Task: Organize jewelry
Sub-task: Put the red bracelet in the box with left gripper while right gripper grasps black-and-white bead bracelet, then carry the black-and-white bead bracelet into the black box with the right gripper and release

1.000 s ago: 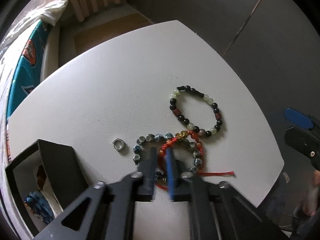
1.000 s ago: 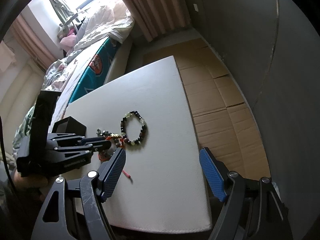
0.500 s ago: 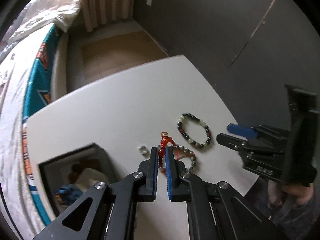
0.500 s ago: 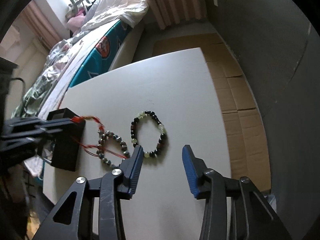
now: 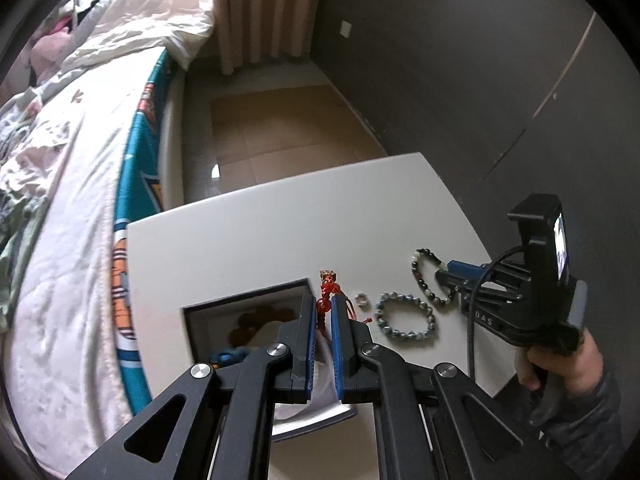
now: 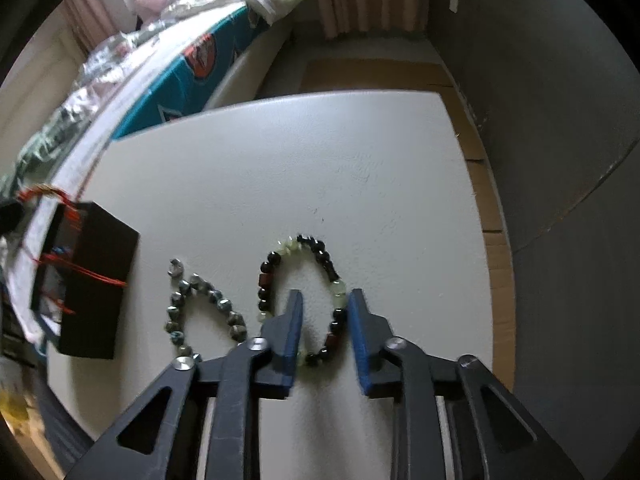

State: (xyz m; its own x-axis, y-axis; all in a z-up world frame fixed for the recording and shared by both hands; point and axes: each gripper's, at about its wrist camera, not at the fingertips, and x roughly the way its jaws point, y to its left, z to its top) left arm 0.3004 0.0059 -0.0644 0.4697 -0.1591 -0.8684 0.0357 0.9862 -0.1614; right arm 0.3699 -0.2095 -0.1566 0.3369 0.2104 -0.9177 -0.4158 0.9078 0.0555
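Observation:
My left gripper (image 5: 324, 304) is shut on a red cord bracelet (image 5: 329, 292) and holds it above the right rim of the open black jewelry box (image 5: 244, 294). The box also shows in the right wrist view (image 6: 96, 280), with red cords (image 6: 92, 276) trailing over it. My right gripper (image 6: 325, 300) is open, its fingers straddling the near right side of the black, green and red bead bracelet (image 6: 308, 246) on the white table (image 6: 320, 160). A grey bead bracelet (image 6: 200, 304) and a small silver ring (image 6: 175, 267) lie between that bracelet and the box.
A bed (image 5: 60, 184) with a teal-edged mattress runs along the table's left side. Dark walls (image 6: 540, 100) stand to the right. Brown cardboard (image 5: 280, 120) covers the floor beyond the table. The box holds blue and brown items (image 5: 228, 356).
My left gripper lifted the red cord bracelet off the table and carried it left over the box. My right gripper narrowed, moved in and lowered around the dark bead bracelet.

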